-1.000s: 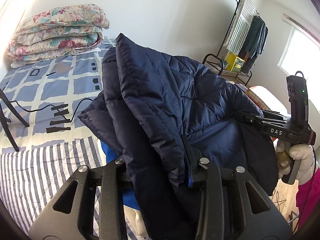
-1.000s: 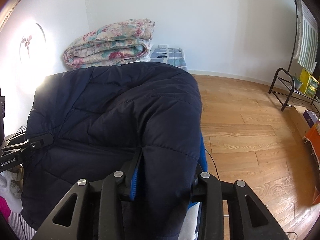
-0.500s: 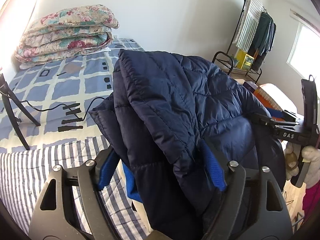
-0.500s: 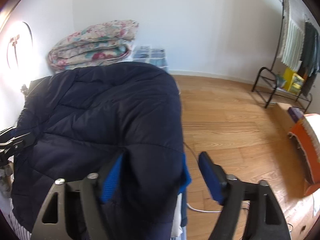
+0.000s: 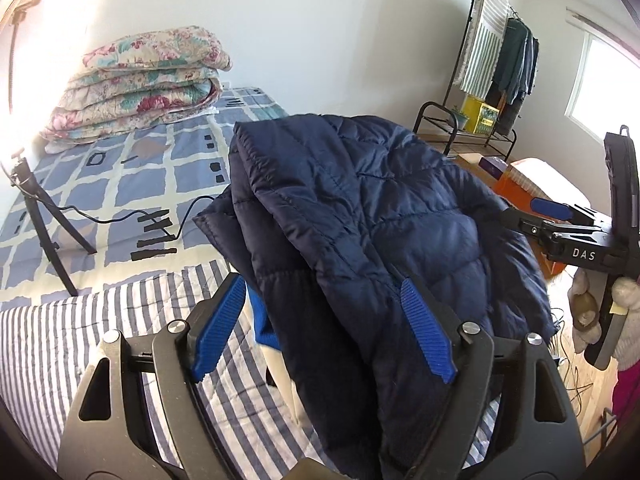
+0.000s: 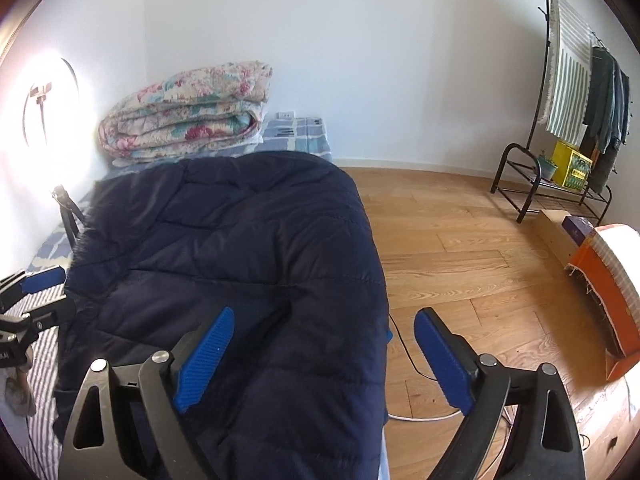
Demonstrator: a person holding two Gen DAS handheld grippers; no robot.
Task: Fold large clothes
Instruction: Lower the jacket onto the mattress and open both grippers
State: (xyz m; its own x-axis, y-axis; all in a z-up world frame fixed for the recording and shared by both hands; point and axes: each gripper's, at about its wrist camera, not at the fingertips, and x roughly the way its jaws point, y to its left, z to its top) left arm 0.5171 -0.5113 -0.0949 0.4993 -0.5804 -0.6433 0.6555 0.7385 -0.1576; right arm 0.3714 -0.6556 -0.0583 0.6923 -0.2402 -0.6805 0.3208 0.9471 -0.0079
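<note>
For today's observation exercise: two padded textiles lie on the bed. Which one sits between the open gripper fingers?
The navy quilted jacket, plain dark blue, nearest both cameras. The floral quilt is folded far back by the wall.

Navy quilted puffer jacket (image 5: pixel 384 216), bulky, folded over w/ hem edge up, draped in a heap at edge of the striped bed (image 5: pixel 80 332).

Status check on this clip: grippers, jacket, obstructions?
Left gripper open, right gripper opening, fingers off fabric. Navy jacket released, folded on the bed. Nothing obstructing.
</note>
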